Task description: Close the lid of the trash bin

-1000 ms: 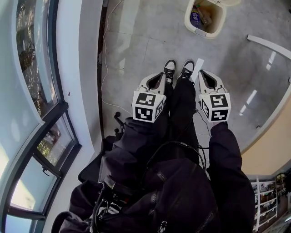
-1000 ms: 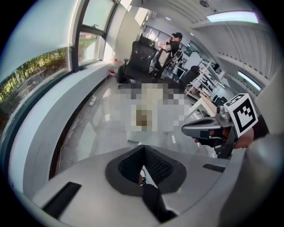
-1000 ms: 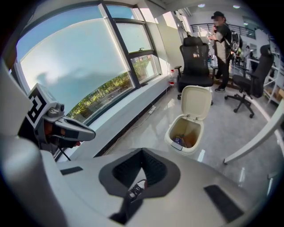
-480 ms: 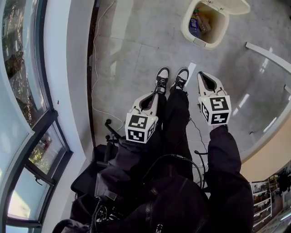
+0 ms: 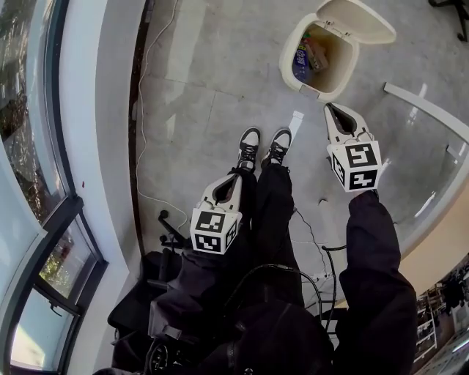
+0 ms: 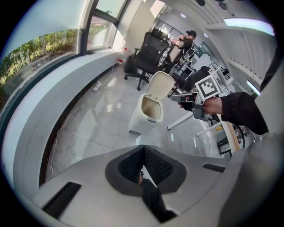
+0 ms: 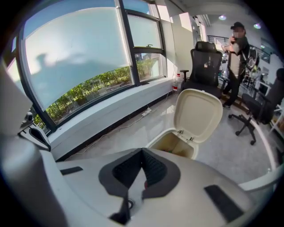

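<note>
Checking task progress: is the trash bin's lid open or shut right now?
Open. The lid stands raised behind the trash bin opening, and litter inside shows in the head view.

Cream trash bin [image 5: 320,62], lid [image 5: 357,20] raised

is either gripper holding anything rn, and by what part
Nothing is held. The left gripper and the right gripper both have jaws together with nothing between them; the trash bin lid stands open, untouched.

Black long-sleeved jacket [image 5: 370,286], black trousers [image 5: 272,201], black-and-white sneakers [image 5: 249,143]; white left gripper [image 5: 235,179] and right gripper [image 5: 332,109] with square-marker cubes [image 5: 356,165]
</note>
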`<move>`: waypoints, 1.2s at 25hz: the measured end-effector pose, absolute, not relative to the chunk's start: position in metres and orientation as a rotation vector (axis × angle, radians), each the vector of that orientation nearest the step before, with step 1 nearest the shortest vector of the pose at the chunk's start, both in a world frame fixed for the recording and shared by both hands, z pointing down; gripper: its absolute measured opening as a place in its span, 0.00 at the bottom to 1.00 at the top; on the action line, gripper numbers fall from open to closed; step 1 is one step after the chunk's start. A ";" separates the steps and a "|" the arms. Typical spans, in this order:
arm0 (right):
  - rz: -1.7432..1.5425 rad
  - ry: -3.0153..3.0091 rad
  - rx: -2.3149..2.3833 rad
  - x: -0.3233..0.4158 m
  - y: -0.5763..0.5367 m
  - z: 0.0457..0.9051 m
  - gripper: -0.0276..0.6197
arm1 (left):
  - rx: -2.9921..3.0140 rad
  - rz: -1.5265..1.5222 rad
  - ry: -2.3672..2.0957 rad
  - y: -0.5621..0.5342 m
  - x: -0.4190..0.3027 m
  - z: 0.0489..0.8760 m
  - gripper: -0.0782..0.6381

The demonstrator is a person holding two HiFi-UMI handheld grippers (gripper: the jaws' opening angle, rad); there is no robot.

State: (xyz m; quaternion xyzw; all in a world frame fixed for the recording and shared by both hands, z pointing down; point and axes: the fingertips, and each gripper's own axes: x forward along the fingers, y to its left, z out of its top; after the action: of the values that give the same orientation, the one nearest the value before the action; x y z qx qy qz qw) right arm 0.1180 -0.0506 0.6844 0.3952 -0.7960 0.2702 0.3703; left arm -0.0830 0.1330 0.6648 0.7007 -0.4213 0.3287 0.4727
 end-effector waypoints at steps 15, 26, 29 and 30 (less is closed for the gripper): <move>0.334 -2.019 0.952 0.176 -0.204 0.650 0.05 | 1.688 0.775 -1.041 0.121 -0.077 0.667 0.11; 0.111 -1.889 0.836 0.205 -0.267 0.638 0.13 | 1.669 0.761 -1.045 0.123 -0.078 0.672 0.11; 0.063 -1.828 0.756 0.210 -0.274 0.644 0.18 | 1.665 0.757 -1.050 0.123 -0.080 0.671 0.11; 0.053 -1.808 0.728 0.212 -0.276 0.647 0.20 | 1.663 0.756 -1.051 0.123 -0.081 0.671 0.11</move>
State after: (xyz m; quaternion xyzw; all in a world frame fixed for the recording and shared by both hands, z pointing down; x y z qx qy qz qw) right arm 0.2117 -0.2760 0.6466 0.3090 -0.7674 0.0225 0.5613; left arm -0.0806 0.1235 0.6712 0.6860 -0.4337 0.3118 0.4941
